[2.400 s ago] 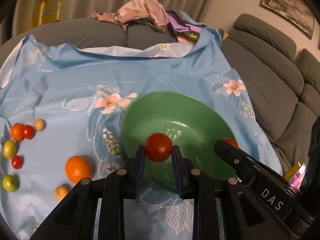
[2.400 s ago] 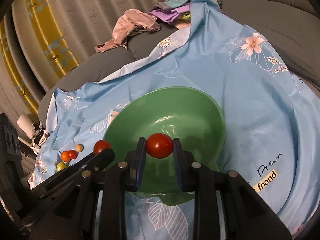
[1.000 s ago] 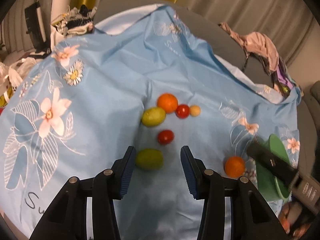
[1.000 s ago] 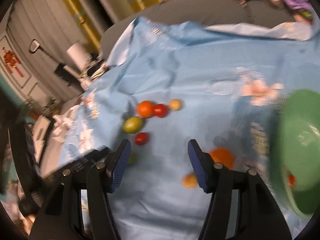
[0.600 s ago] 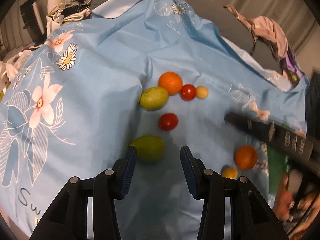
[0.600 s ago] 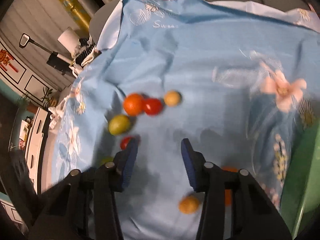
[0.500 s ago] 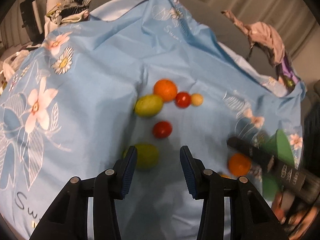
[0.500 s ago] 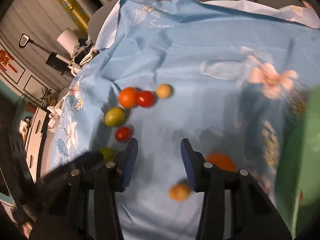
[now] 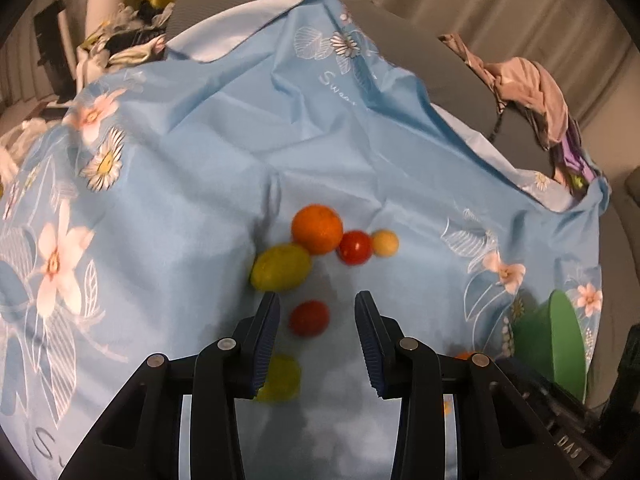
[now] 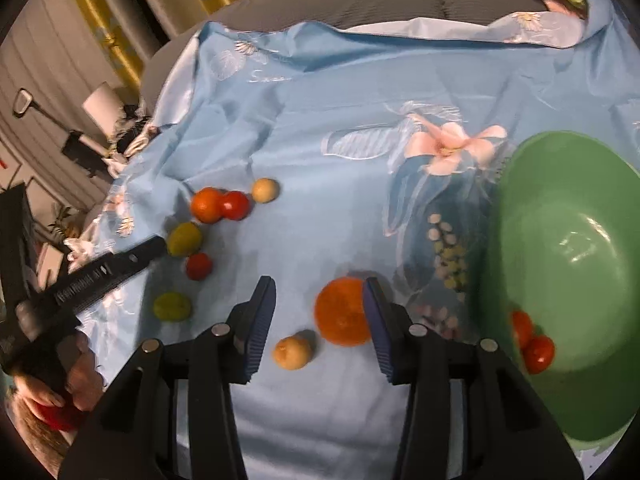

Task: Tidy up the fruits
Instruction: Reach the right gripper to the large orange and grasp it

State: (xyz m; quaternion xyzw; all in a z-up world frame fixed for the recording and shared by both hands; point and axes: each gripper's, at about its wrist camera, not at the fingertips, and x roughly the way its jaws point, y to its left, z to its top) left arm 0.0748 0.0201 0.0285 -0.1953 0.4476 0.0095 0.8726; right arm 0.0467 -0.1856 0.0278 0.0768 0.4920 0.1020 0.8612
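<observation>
"DAS" reads on my right gripper [image 10: 319, 318], whose wide jaws frame an orange [image 10: 343, 311] just left of the green bowl [image 10: 568, 216] holding two tomatoes [image 10: 534, 342], while my left gripper [image 9: 316, 322], wide too, frames a tomato [image 9: 309, 318] far left of it.

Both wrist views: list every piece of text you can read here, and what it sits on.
"DAS" on the right gripper body, in the left wrist view.
White script starting "Sw" on the blue tablecloth; the rest is blurred.
White print on the left gripper body, in the right wrist view, is too blurred to read.
</observation>
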